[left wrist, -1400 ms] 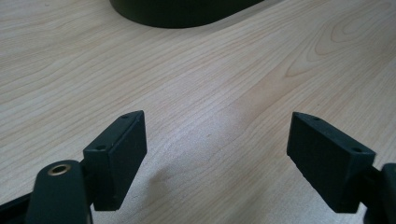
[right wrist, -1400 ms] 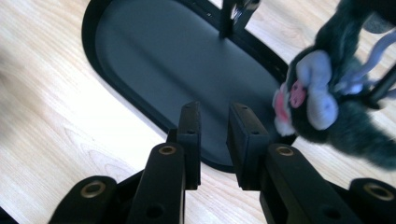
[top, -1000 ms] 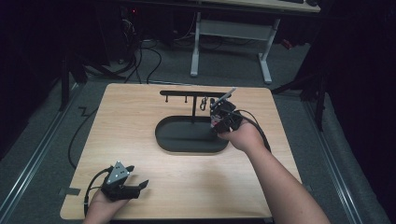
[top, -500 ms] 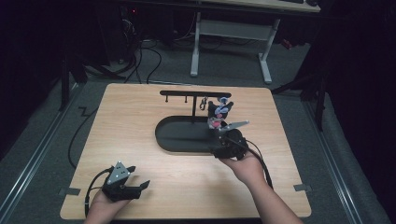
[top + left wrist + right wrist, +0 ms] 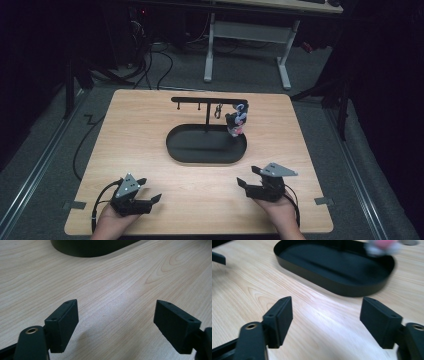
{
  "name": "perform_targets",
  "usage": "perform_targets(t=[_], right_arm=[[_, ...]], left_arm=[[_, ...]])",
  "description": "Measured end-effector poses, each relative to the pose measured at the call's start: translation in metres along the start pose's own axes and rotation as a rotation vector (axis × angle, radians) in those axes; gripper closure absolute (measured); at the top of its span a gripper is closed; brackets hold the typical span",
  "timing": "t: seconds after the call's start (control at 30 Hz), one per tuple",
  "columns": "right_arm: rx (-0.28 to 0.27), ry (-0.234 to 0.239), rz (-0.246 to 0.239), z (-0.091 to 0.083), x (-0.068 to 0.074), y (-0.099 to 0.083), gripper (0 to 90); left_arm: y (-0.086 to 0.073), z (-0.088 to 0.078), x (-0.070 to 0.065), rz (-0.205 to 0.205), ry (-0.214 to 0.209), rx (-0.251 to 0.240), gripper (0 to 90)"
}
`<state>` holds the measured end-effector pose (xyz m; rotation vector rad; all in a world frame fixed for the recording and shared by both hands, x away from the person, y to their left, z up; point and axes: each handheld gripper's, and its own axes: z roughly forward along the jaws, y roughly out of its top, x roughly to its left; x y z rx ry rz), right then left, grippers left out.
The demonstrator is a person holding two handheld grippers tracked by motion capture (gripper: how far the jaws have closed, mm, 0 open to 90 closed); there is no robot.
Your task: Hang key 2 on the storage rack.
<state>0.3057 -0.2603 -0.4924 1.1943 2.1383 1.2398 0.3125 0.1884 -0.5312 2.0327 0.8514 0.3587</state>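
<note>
**Both grippers empty at the near edge, charm hanging on the stand**

Seen from the high view: a light wooden counter [image 5: 150, 120], with a black oval tray [image 5: 206, 145] near its middle. Rising from the tray's far side, a thin black post topped by a horizontal bar [image 5: 209, 100] with small hooks along it. Hanging off the right end of that bar, a small dangling charm [image 5: 237, 121] (dark, white and pink; too small to tell what it is), suspended over the tray's right end. Beside it on the bar, a small metal clip or ring [image 5: 218, 111].

Near the counter's front edge at left, the left gripper [image 5: 145, 191], held in a hand [image 5: 111, 225], low over the wood. Fingers [image 5: 62, 322] wide apart with only bare wood grain between them, the tray's edge at the top of the left gripper view.

At front right, well apart from the other, the right gripper [image 5: 250, 177], held in a hand [image 5: 280, 212] and pointing toward the tray. Fingers [image 5: 279, 317] likewise spread wide, gripping nothing. Ahead in the right gripper view, the tray's rim and dark hollow, with a blurred pink-and-white shape at the upper right (the charm, out of focus).

Beyond the counter, grey floor with cables and the white legs of another table.
</note>
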Motion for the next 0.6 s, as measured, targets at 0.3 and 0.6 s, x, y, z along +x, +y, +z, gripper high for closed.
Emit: perform_targets(t=[0.3, 0.6], right_arm=[[-0.088, -0.126, 0.071, -0.062, -0.018, -0.068, 13.4], [-0.137, -0.168, 0.061, -0.062, -0.026, -0.063, 13.3]], left_arm=[[0.006, -0.006, -0.008, -0.059, 0.014, -0.056, 20.4], [0.006, -0.007, -0.013, -0.045, 0.042, -0.064, 20.2]])
